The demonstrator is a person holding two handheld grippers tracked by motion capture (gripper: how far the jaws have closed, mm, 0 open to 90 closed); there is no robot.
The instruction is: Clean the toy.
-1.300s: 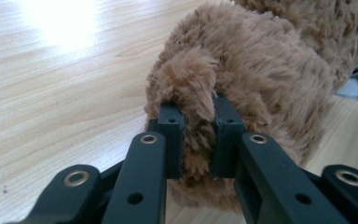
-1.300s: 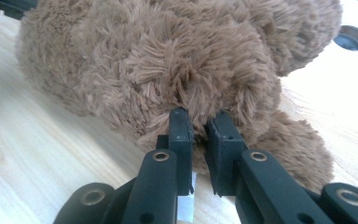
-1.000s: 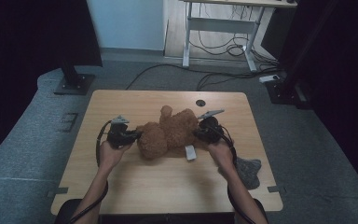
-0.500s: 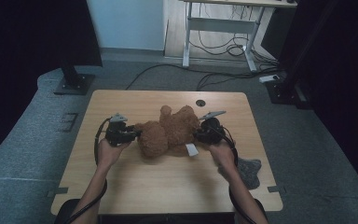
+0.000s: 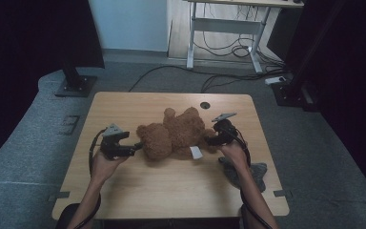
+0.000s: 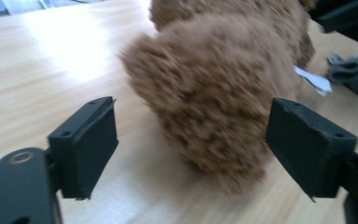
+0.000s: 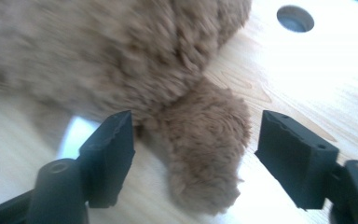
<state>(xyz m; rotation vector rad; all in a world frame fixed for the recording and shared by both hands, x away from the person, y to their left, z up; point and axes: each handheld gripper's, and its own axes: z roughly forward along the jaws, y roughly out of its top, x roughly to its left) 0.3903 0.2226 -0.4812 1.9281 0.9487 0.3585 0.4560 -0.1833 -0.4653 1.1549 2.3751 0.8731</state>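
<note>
High view: at centre left the left gripper is held open around a rounded part of the brown teddy bear, which lies mid-frame on the wooden table. At centre right the right gripper is spread open around a limb of the bear, and a grey cloth is seen lower right.

Left tongs: black body w/ a grey three-cornered plate on top, black cable looping back along the forearm. Left hand & forearm bare, no sleeve seen. Right tongs: same build, black w/ grey three-cornered plate up top, black cable trailing past the right hand down the arm, also bare.

Left gripper view: left tongs have two black jaws, each ending in a blocky rectangular pad w/ small round screw holes; round fastener on the arm at lower left. Right gripper view: right tongs match, matte black blocks, edges a bit chipped, round hole on the left arm.
</note>
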